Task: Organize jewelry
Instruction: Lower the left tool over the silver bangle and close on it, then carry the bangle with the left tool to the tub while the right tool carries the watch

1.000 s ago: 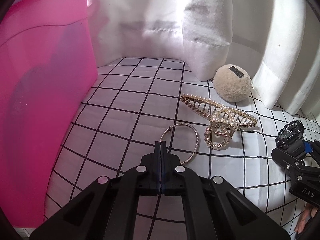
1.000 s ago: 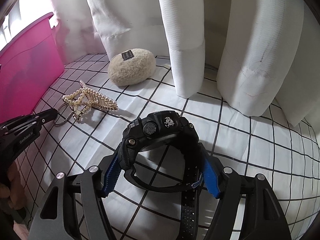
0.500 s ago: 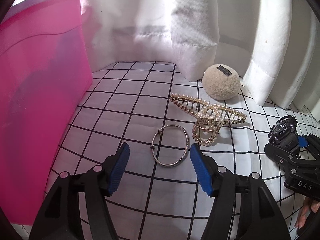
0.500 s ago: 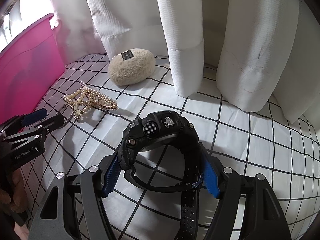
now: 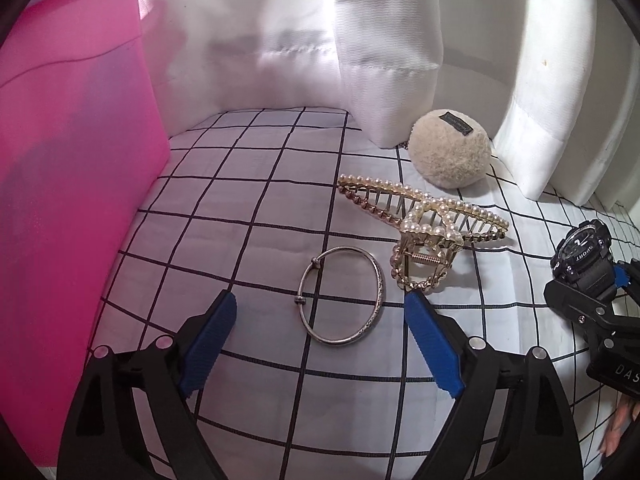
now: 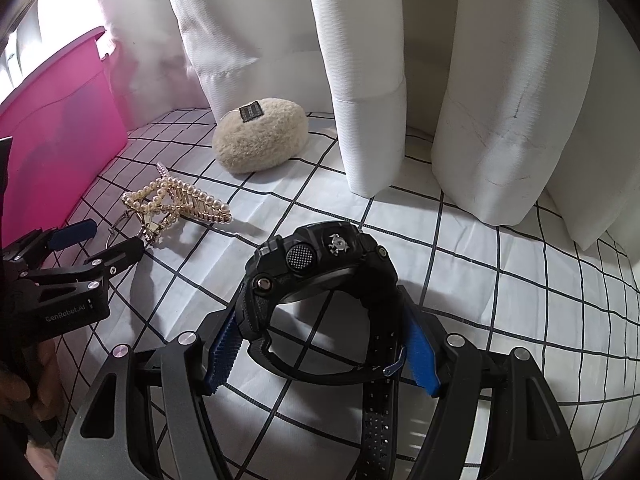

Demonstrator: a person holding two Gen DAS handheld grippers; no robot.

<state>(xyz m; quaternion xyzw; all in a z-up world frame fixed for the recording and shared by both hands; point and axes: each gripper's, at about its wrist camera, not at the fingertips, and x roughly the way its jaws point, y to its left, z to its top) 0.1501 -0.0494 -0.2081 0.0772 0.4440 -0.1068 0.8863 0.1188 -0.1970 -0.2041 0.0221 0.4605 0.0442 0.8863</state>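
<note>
1. The left gripper pointed steeply downward – its jaws had just been opening and stood wide, blue pads pressing on nothing.
2. The right gripper tilted down likewise – its blue pads clamped something between them.

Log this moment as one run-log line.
left claw: just opened, around silver bangle, not gripping | right claw: shut on black watch | pearl hair clip: on cloth

bright backlit curtain glare — soft shadows, sharp centre, fisheye-warped dark corners
</note>
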